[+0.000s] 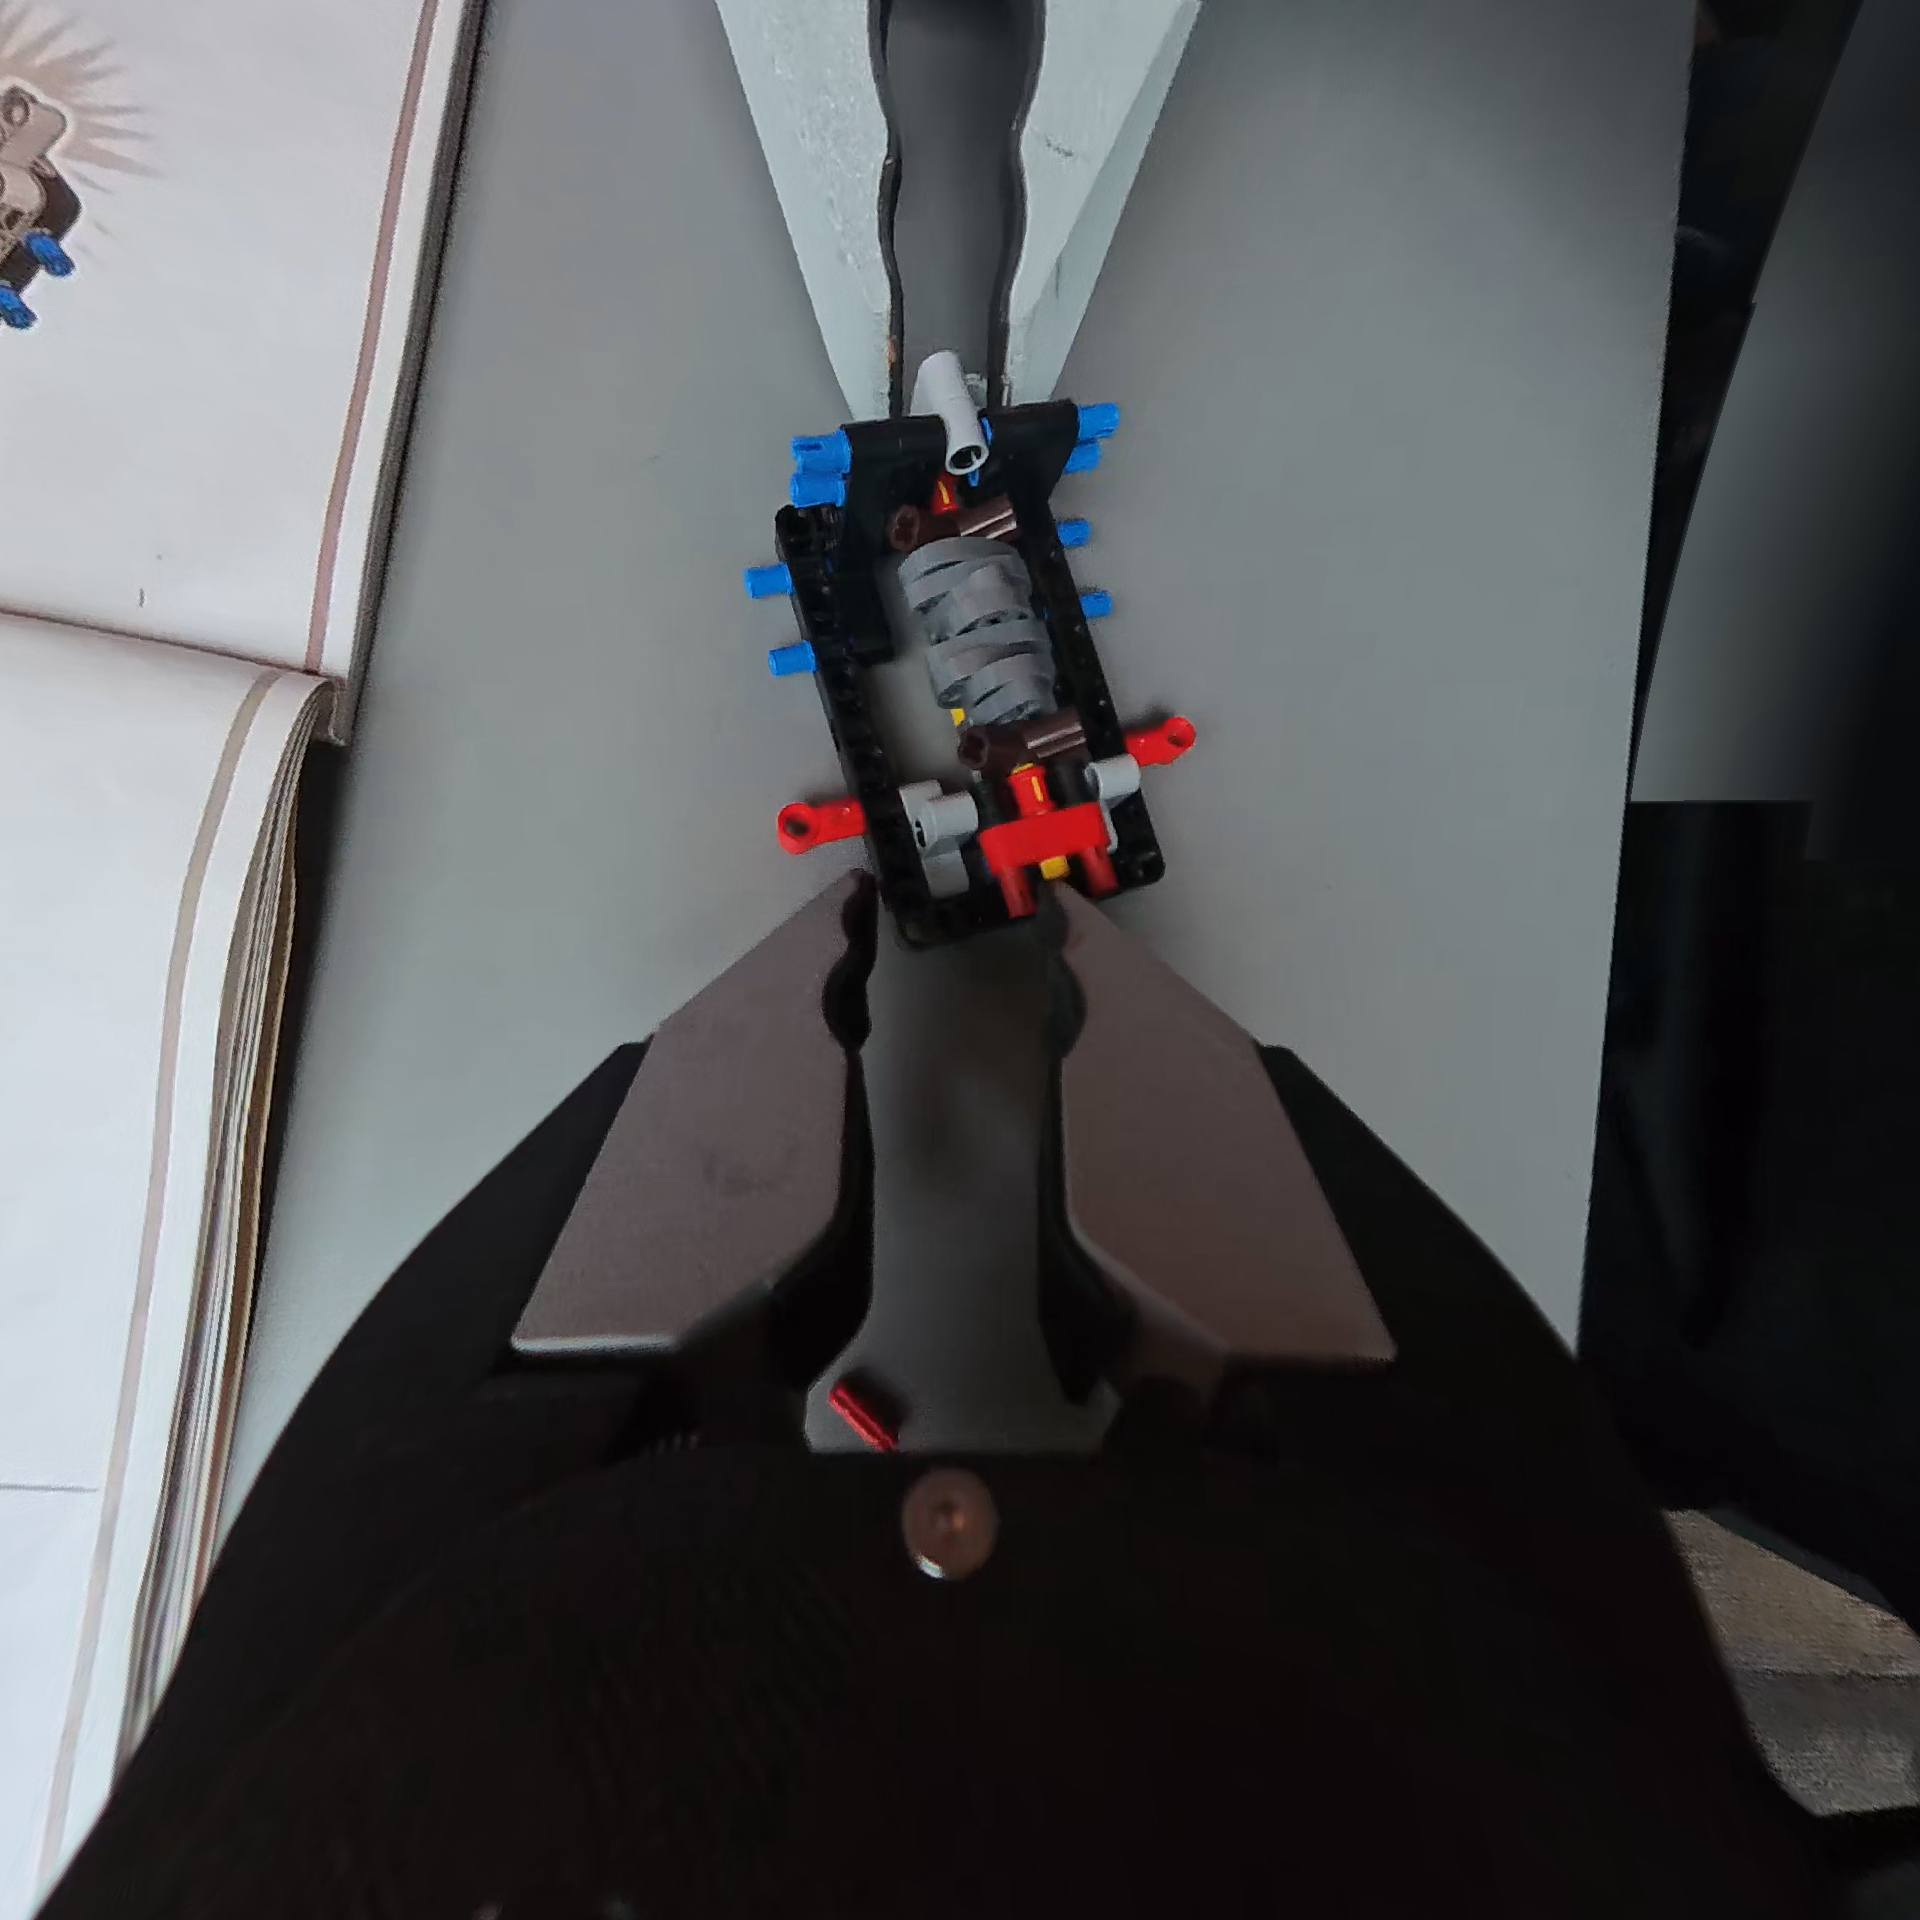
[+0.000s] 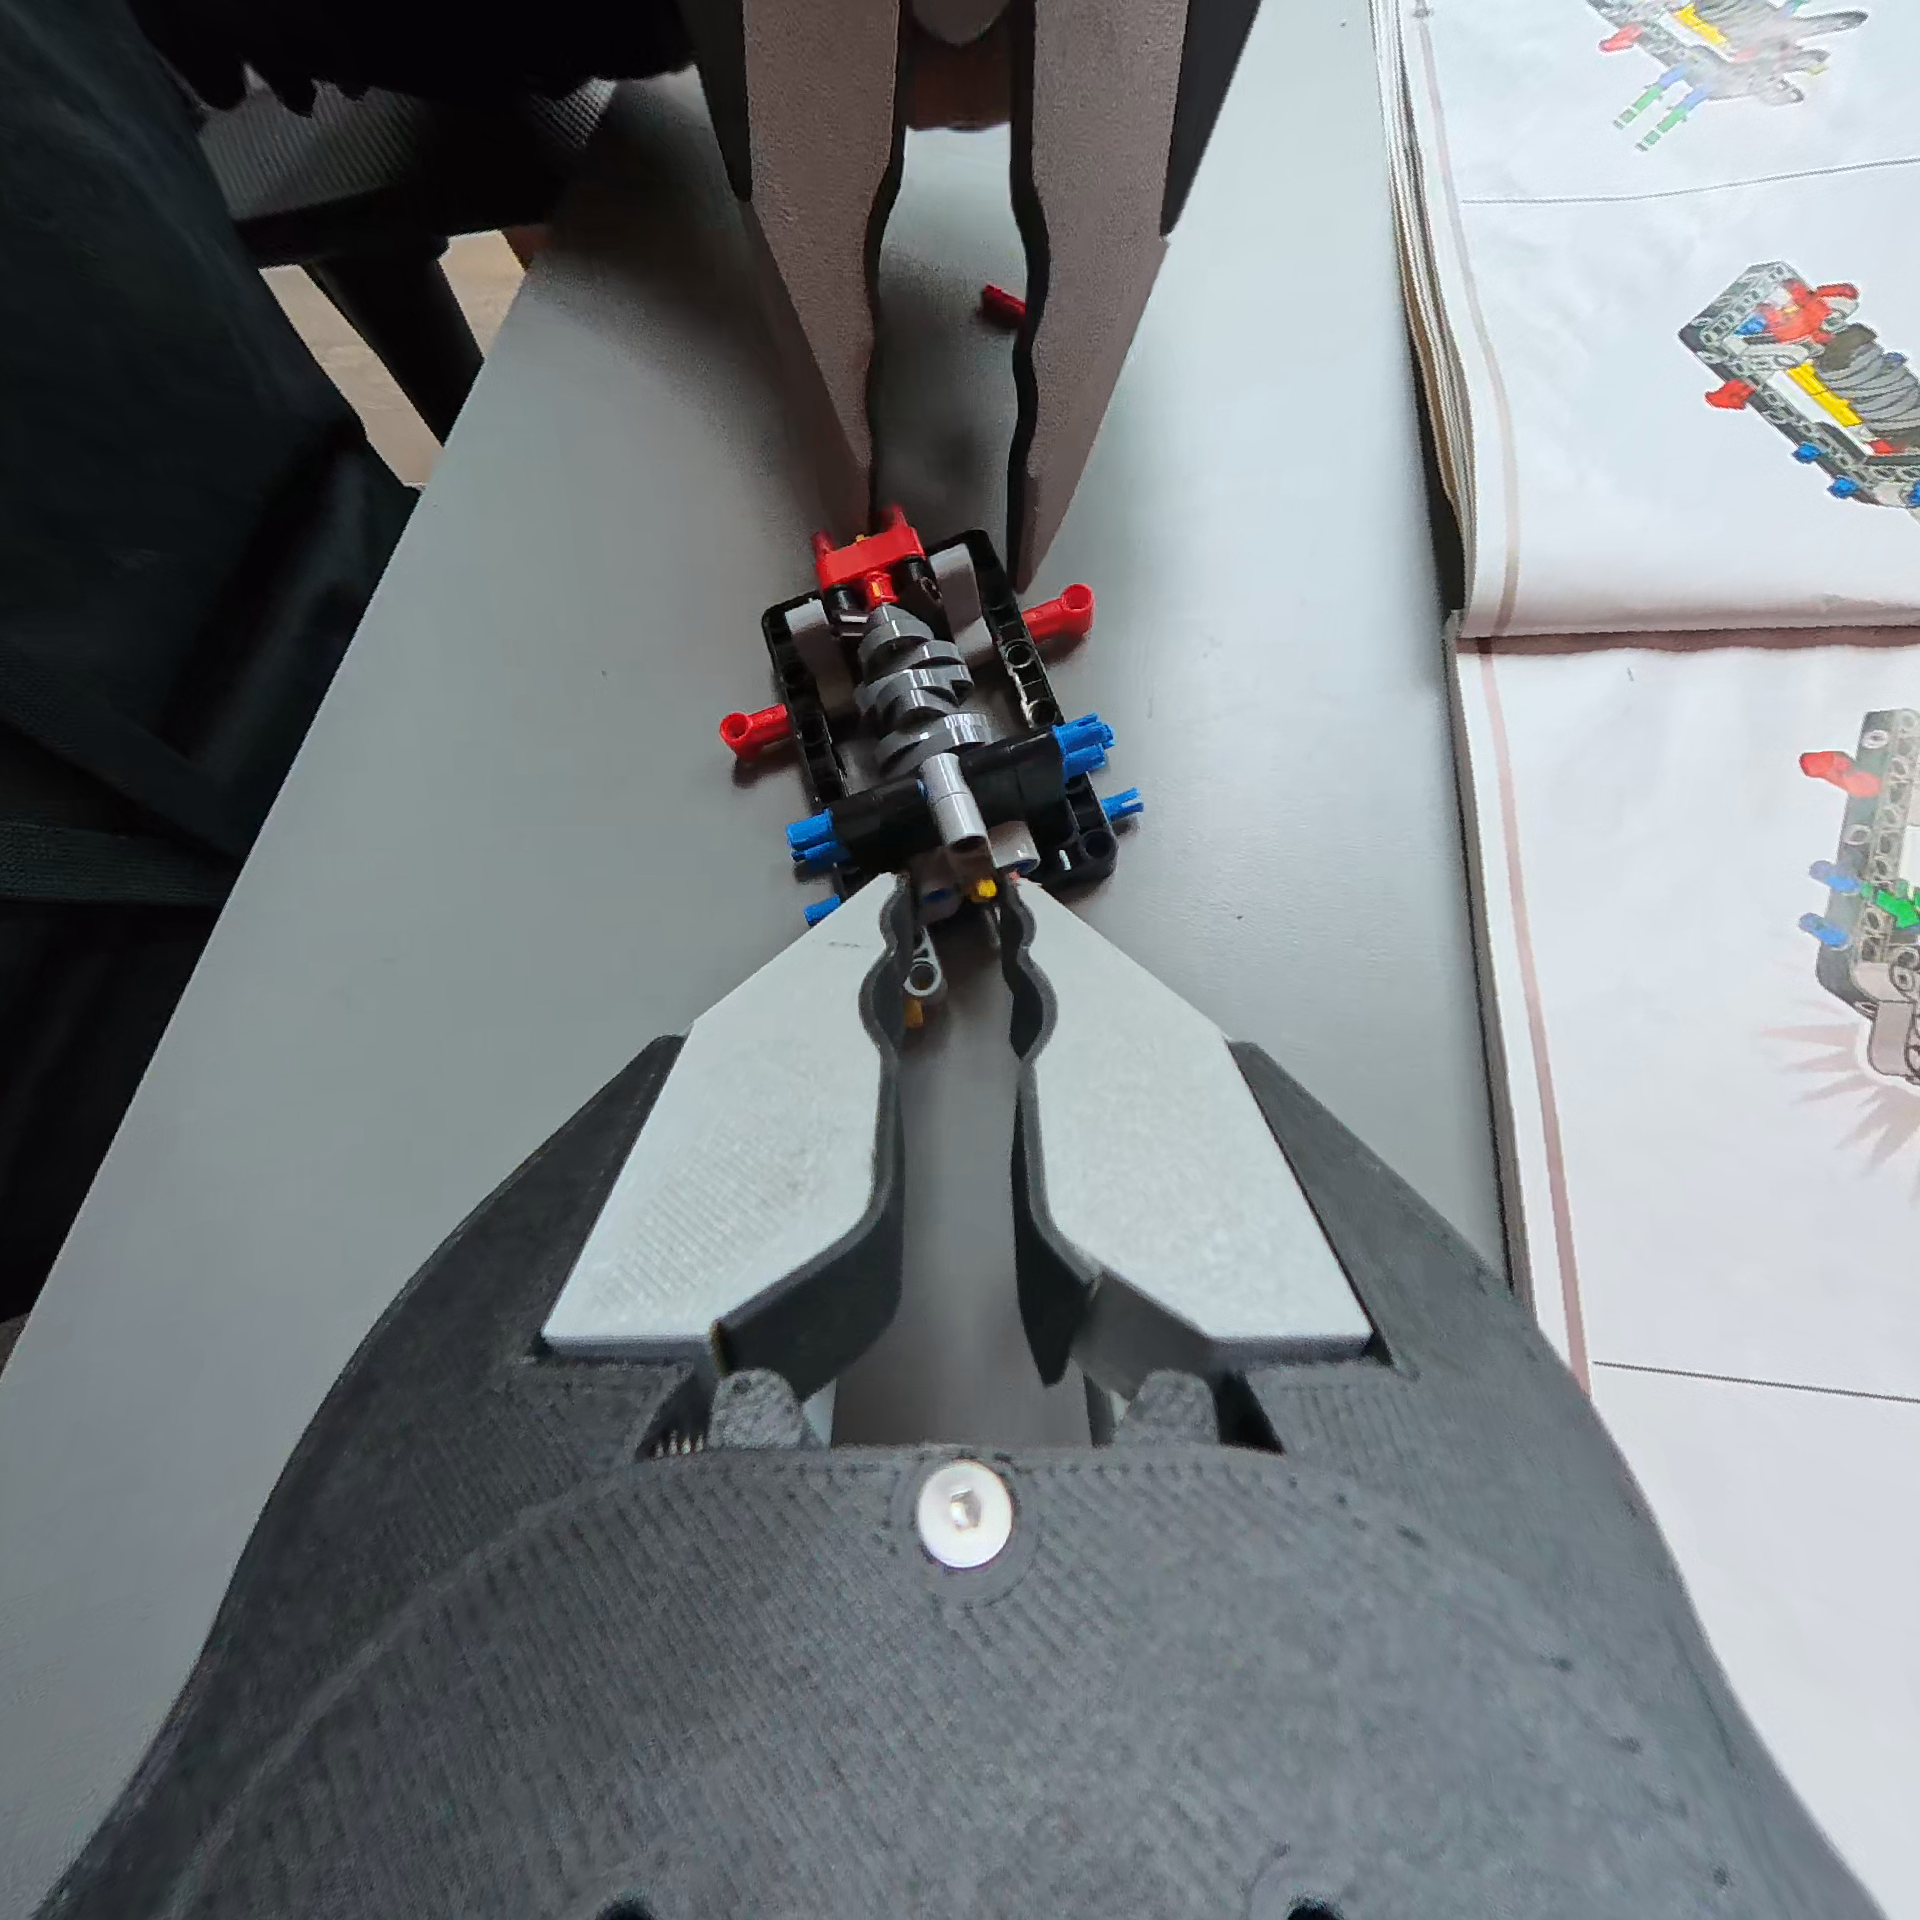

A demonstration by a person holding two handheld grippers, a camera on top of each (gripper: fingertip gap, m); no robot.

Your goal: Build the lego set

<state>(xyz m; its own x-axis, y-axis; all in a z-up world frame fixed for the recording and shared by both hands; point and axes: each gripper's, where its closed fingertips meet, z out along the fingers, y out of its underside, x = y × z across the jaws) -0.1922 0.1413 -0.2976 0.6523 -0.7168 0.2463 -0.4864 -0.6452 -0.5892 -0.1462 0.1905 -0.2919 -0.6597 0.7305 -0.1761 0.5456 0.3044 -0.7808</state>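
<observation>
Right gripper [image 2: 951, 899] fingers [image 2: 790, 1039] parted at lego frame [image 2: 935, 717]; left gripper [image 2: 940, 530] opposite; table [image 2: 520, 831].

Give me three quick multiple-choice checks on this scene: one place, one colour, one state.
1. The loose red pin lies: A on the floor; B on the table between the left gripper's jaws; C on a shelf.
2. The worm gear is: A grey; B yellow; C blue.
3. The instruction booklet is: A closed; B open; C rolled.
Answers: B, it shows low between the jaws; A, grey spirals sit inside the black frame; B, its pages lie spread.
</observation>
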